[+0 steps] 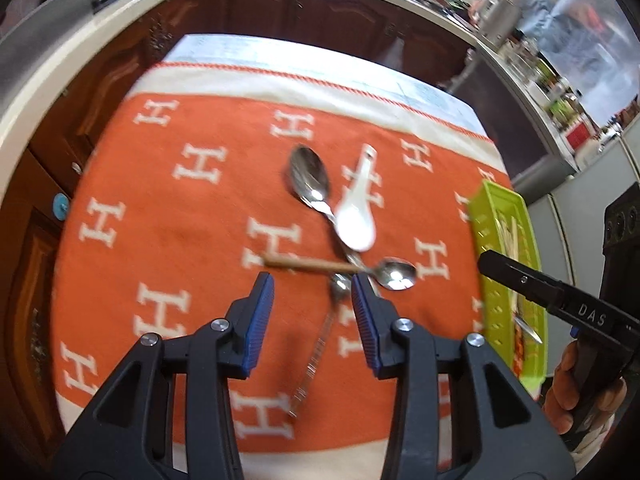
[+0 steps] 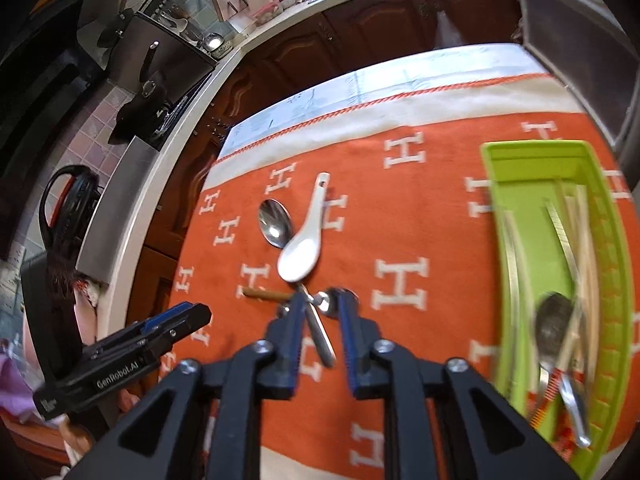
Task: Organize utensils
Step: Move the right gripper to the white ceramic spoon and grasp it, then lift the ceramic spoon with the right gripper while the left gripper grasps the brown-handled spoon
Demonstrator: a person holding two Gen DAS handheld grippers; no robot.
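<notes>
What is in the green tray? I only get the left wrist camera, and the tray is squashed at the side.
Observer: The right wrist view looks straight into the green tray. A metal spoon lies toward its near end.
Operator: Is anything else in there?
Observer: Yes, some pale long sticks lie lengthwise beside that spoon. They are too blurred to name.
Operator: Is the other grabber open?
Observer: The right gripper has its jaws apart. A spoon handle shows between them, and nothing is pinched.
</notes>
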